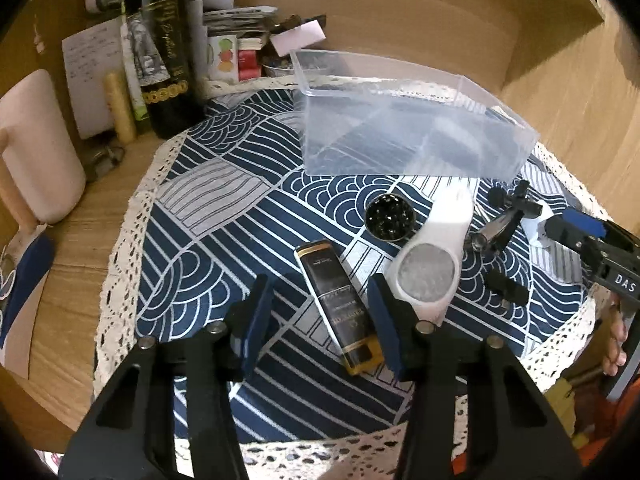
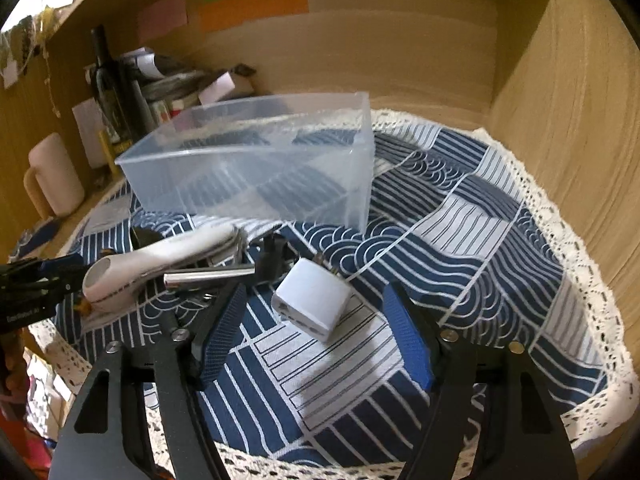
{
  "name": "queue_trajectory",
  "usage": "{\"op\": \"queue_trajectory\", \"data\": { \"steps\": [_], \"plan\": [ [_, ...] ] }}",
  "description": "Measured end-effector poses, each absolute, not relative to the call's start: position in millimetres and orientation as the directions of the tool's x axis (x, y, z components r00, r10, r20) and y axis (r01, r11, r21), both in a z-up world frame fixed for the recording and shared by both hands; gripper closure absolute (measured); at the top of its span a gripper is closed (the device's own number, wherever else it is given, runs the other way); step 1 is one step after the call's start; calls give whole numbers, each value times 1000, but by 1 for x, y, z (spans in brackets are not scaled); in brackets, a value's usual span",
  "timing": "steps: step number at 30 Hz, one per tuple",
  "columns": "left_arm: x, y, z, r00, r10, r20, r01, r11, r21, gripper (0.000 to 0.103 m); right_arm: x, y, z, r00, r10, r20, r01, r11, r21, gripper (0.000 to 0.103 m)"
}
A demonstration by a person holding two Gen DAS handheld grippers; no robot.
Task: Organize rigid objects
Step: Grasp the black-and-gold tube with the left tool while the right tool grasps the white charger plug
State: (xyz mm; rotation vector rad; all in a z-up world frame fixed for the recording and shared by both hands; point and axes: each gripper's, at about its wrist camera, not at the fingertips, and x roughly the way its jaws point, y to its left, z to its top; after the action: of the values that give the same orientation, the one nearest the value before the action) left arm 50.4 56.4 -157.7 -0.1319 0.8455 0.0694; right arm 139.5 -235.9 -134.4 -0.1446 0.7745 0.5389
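Observation:
A clear plastic bin (image 1: 400, 128) (image 2: 256, 160) stands empty at the back of the blue patterned mat (image 1: 224, 216). My left gripper (image 1: 320, 312) is open, its jaws either side of a black and gold flat box (image 1: 340, 304) lying on the mat. My right gripper (image 2: 316, 320) is open just short of a white plug adapter (image 2: 312, 300). A white handled tool (image 1: 432, 260) (image 2: 160, 264), a round black tin (image 1: 388, 216), a chrome tube (image 2: 208, 276) and a small black clip (image 1: 506, 288) lie between them.
A dark wine bottle (image 1: 160, 48), papers, small boxes and a cream jug (image 1: 36, 144) crowd the back left. Wooden walls (image 2: 580, 120) close the back and right. The right gripper shows in the left wrist view (image 1: 592, 240).

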Motion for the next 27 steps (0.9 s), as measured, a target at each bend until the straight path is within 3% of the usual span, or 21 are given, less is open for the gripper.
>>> {"op": "queue_trajectory", "data": {
  "steps": [3,9,18,27],
  "plan": [
    [53,54,-164,650,-12,-760,-99,990,-101,61,145,-231,-140,574,400,-714,-503,861,77,43],
    [45,37,-167,677,33,-736,-50,999,-1,81,155,-229,-148,545,409,-732,-480,868,127,60],
    [45,58,-151,702,37,-711,-88,995,-36,81,144,-237,-131,617,389,-684,-468,880,79,60],
    [53,66,-94,801,32,-597,-92,993,-69,81,143,-243,-80,707,424,-566,-486,873,47,60]
  ]
}}
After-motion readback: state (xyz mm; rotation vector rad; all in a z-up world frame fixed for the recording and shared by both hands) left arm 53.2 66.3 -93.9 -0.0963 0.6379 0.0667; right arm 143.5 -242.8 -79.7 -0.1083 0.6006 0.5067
